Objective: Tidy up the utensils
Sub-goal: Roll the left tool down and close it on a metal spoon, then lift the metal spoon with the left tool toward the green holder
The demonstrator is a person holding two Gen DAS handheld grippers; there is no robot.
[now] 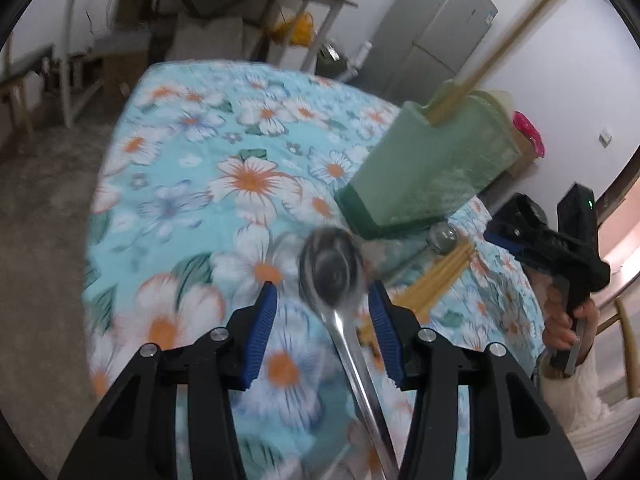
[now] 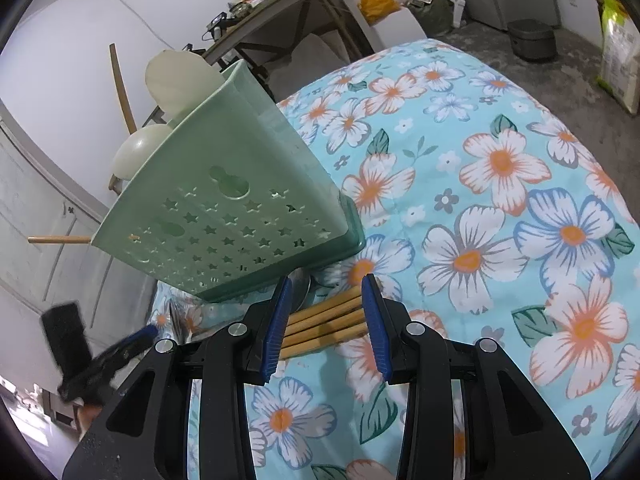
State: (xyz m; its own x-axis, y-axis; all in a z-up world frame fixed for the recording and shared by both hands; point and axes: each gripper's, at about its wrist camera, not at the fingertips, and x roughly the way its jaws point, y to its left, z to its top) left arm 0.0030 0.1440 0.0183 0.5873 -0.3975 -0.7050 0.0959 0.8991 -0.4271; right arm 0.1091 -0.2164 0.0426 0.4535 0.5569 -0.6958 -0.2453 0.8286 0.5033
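The left tongs (image 1: 322, 294) are spread, a blurred steel spoon (image 1: 334, 268) between the pads, contact unclear. The right tongs (image 2: 326, 292) are spread over loose chopsticks (image 2: 324, 322) on the floral surface (image 2: 500, 184). Beyond stands the green utensil holder (image 2: 236, 208), chopsticks and pale spoons inside.

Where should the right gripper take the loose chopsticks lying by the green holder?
Mid-shaft, from above. The chopsticks lie flat and bunched on the tablecloth, crossing the open right gripper, so the jaws would close across them, clear of the holder.
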